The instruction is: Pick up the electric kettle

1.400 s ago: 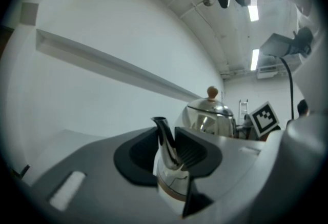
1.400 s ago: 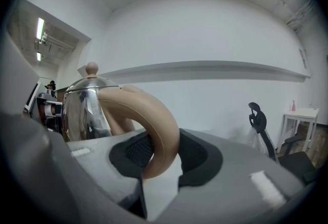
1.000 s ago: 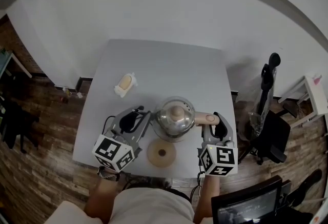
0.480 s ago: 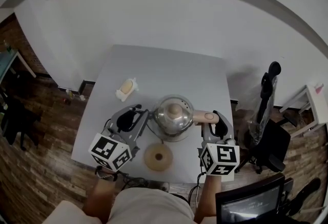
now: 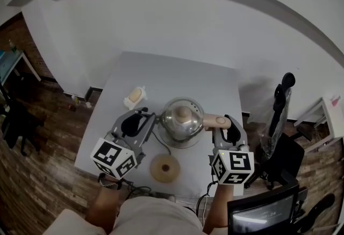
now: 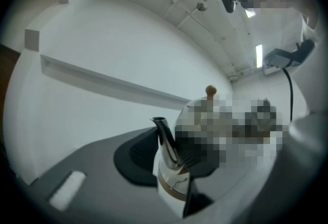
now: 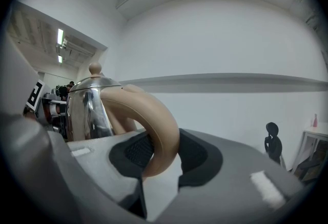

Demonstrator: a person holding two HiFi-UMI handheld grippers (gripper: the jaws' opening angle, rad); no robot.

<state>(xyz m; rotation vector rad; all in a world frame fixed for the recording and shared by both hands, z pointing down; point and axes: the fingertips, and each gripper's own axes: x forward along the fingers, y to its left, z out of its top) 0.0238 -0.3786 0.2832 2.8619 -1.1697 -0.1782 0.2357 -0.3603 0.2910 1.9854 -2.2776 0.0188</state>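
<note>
Two grips held the rounded polished-steel electric kettle (image 5: 181,121) mid-frame over the grey surface (image 5: 166,75): left gripper (image 5: 144,121), jaws pinching its slippery spout (image 6: 165,138); right gripper (image 5: 224,125), jaws clamping the rigid beige loop handle (image 7: 156,130), probably the surer hold.

A person in pale beige clothes (image 5: 153,216) wears a dark wristband (image 5: 107,182) on the left wrist. The left gripper (image 5: 143,119) and right gripper (image 5: 228,124) are matching tools with rounded grey shells. Black ribbed pads (image 6: 134,154) line the inner jaw faces, seen also on the right (image 7: 134,150). A white cube (image 5: 114,157) printed with black square markers caps the near end of the left tool, and another (image 5: 233,167) caps the right. A small white patch (image 6: 66,190) marks a grey jaw on each (image 7: 266,190).
</note>
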